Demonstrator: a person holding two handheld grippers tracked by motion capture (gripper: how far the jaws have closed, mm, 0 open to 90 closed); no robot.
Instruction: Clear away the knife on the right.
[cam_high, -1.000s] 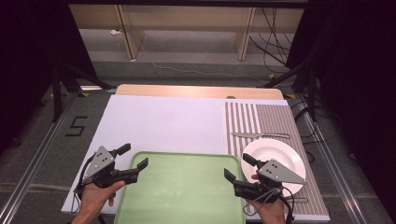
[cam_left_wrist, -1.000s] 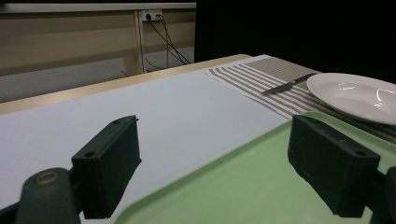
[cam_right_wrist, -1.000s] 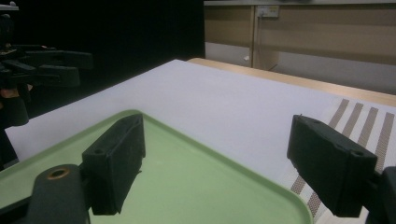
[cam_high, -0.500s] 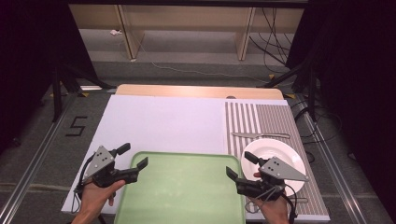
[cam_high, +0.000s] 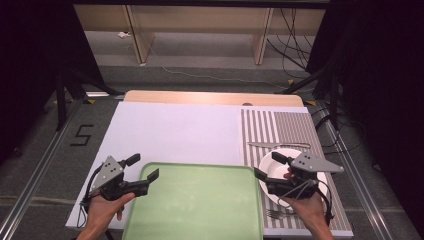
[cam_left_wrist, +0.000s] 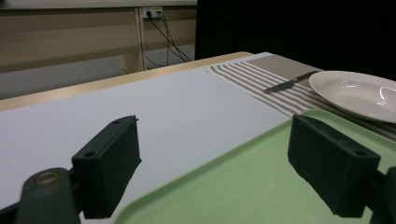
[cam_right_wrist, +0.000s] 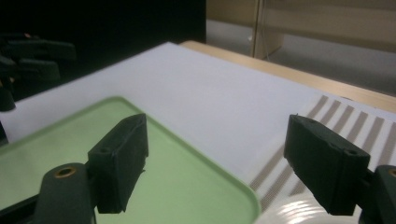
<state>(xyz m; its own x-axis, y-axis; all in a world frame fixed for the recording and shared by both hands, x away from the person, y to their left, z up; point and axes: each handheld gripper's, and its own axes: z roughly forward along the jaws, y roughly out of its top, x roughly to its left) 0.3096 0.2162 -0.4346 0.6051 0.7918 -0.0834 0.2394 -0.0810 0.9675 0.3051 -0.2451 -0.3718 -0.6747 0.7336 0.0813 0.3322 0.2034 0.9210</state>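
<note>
Green tray cut off below, fork half hidden by right tongs, left tongs wide too.

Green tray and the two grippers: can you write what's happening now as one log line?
left gripper: open, at green tray left edge | right gripper: open, over white plate | tray: bare

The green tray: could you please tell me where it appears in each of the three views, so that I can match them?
High view: the green tray lies bottom centre, between the left gripper and right gripper.
Left gripper view: its far corner fills the lower right, rim between the open jaws.
Right gripper view: its corner lies lower left.
Shared landmark: the white plate, just beside the tray on the striped mat.
</note>
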